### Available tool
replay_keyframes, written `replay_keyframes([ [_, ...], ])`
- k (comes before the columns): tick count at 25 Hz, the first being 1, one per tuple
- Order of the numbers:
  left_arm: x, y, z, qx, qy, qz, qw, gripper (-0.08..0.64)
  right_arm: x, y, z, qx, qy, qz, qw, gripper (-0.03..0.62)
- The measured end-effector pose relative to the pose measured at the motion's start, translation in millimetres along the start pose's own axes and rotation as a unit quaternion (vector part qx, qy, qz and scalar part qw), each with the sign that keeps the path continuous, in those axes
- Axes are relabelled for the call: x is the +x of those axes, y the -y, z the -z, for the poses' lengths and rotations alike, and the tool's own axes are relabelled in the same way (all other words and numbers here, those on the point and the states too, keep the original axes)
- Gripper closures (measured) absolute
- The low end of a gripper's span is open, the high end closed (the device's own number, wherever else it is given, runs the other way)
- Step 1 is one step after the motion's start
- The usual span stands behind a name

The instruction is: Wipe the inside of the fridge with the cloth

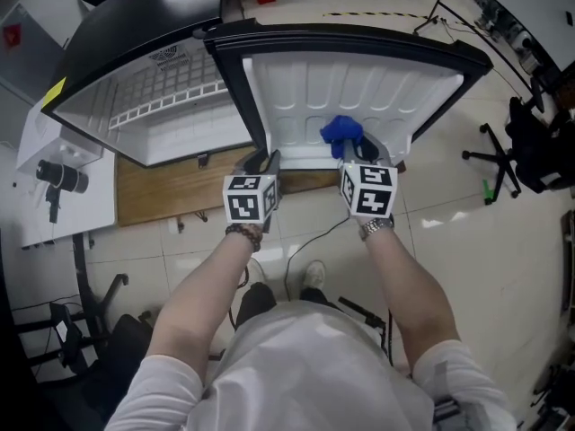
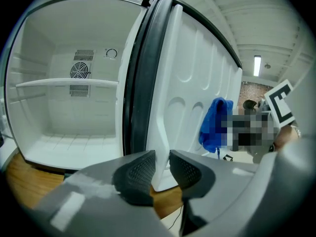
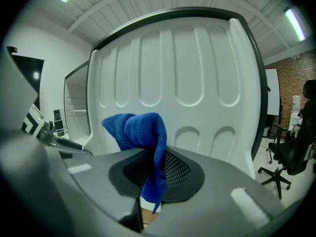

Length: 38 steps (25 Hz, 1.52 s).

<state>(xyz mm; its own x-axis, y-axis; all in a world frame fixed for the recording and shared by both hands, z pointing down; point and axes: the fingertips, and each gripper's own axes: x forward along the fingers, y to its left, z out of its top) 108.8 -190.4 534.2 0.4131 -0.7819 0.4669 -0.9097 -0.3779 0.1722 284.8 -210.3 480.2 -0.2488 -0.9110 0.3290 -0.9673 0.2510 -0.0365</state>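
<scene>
Pinching the blue cloth [image 3: 140, 130] in the right hand-held gripper [image 3: 153, 181], just before the inner panel of the door [image 3: 187, 78], outside the fridge [image 2: 49, 115]. Clamping the door's lower edge with the left hand-held gripper [image 2: 162, 164]. May drop the cloth while rubbing: thin pinch, bulk hanging loose.

Open workspace like a lab or studio, pale tiled floor [image 1: 449, 214], office chair [image 3: 289, 154], camera [image 1: 61, 176] on a white surface [image 1: 36, 218], ceiling strip light [image 3: 295, 23], brick wall [image 3: 296, 78], fridge [image 1: 180, 124] on a wooden board [image 1: 171, 191].
</scene>
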Motion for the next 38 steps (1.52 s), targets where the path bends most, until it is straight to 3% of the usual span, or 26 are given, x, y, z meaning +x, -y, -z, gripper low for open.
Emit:
replay_keyframes([
  [24, -1.3, -0.6, 1.0, -0.018, 0.000, -0.018, 0.9997, 0.469, -39.0, 119.1, 2.1, 0.029, -0.012, 0.124, 0.992, 0.551],
  [31, -2.2, 1.6, 1.8, -0.027, -0.003, -0.022, 0.9994, 0.469, -47.1, 122.0, -2.2, 0.037, -0.004, 0.117, 0.992, 0.551],
  [38, -9.0, 4.2, 7.8, -0.054, -0.005, -0.009, 0.9985, 0.472, -70.5, 93.6, -17.4, 0.037, 0.028, 0.074, 0.996, 0.551],
])
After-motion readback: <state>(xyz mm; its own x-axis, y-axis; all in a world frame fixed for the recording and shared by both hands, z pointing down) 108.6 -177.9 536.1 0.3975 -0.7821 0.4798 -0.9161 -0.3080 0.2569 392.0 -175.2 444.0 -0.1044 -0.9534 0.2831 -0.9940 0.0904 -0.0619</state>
